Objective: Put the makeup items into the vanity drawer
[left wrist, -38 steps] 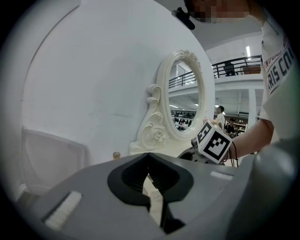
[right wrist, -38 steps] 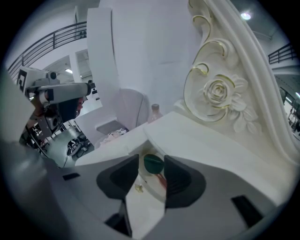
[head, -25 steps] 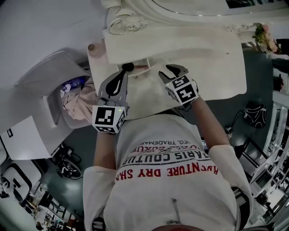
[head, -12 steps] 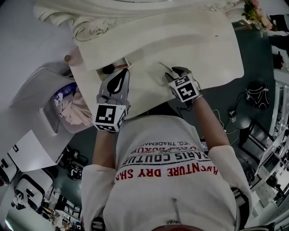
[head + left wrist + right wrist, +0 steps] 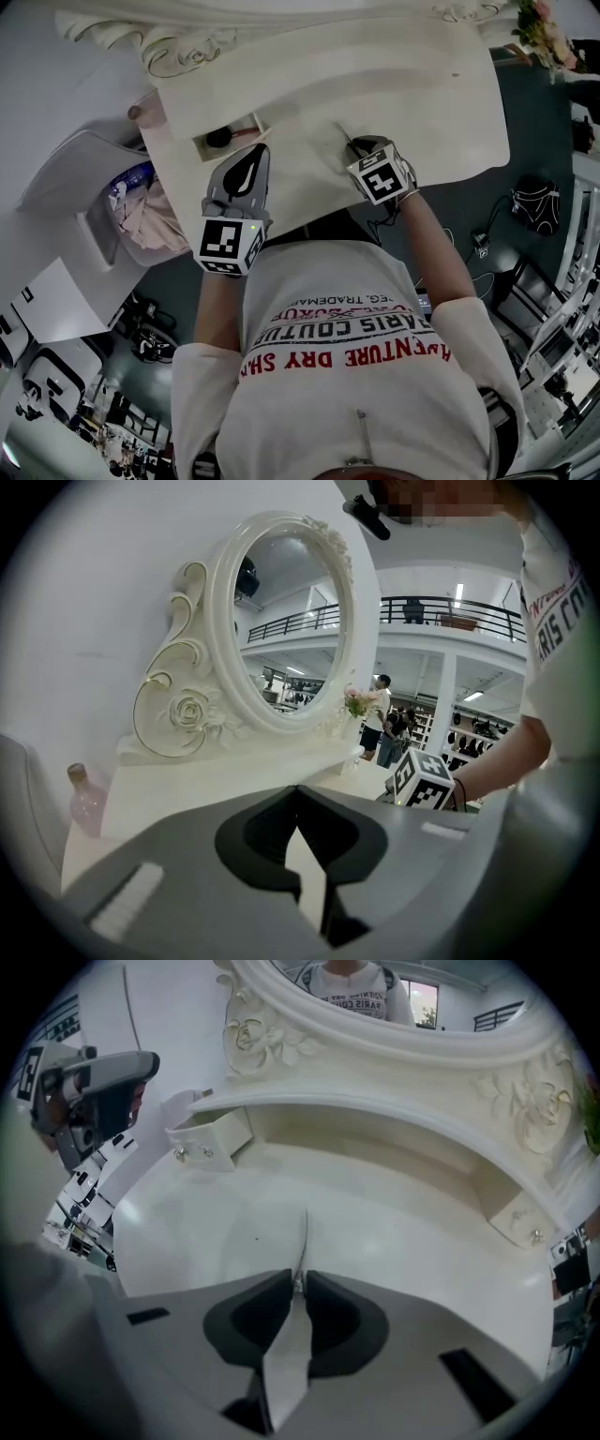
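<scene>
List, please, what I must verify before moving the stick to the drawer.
1. Jaws of the right gripper shut on the stick, having just been closing: ok.
2. Stick off the tabletop: cannot tell.
3. The drawer open: ok.
4. Room left beside the black item in it: cannot tell.
5. Jaws of the left gripper shut, nothing between them: ok.
6. Way into the drawer clear of the left gripper: cannot tell; the head view shows them overlapping.
</scene>
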{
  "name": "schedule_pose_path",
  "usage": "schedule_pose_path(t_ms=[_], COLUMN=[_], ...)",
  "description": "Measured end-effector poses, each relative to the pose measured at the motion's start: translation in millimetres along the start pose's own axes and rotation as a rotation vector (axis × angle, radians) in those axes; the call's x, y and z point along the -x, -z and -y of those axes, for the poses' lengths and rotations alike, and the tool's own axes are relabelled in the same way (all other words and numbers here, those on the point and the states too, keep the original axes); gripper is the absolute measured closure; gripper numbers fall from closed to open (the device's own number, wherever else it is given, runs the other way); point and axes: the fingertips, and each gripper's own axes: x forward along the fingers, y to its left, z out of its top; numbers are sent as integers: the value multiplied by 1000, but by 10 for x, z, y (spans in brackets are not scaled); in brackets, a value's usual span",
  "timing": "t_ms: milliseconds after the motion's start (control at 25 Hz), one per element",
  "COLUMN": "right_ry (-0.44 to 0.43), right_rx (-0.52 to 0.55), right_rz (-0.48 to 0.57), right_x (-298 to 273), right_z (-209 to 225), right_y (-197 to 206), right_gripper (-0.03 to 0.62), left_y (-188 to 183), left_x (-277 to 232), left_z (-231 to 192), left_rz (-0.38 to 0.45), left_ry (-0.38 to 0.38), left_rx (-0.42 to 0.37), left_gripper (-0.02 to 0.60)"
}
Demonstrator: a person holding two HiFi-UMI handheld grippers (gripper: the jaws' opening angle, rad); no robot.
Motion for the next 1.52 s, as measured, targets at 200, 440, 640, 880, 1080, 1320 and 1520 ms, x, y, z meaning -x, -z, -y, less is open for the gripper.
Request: schedule_pose_path(t_ms=[200,440,640,880,1080,1320,1520], right_ry=[-31,-44,-59,-113,-186,-267,-275], right_rx=[70,68,143,265,361,561,696], right_rz=[-11,98,165,216,226,163,112], right_x=[28,271,470,510,442,235,48], right_z=[-49,-147,-347,-750,-1131,-1561,-1767], right_y=[-34,-419,-834,-1241,-1547,-1797,-1972], right_gripper=[540,542,542,542,542,542,542], left_y=[-40,-152,-206,-163,-131,-43,84], left_x=[42,231,504,877,1215,1553,1767], left_z=[15,-68,-211,-429,-643,-847,-1028], left_rz=[21,58,89,112,141,153,150], left_ry=[-23,-71,-135,-224,-301,-391,-461], left_rx=[4,2,4,22,58,82,121], left_gripper=[572,572,572,572,572,572,572])
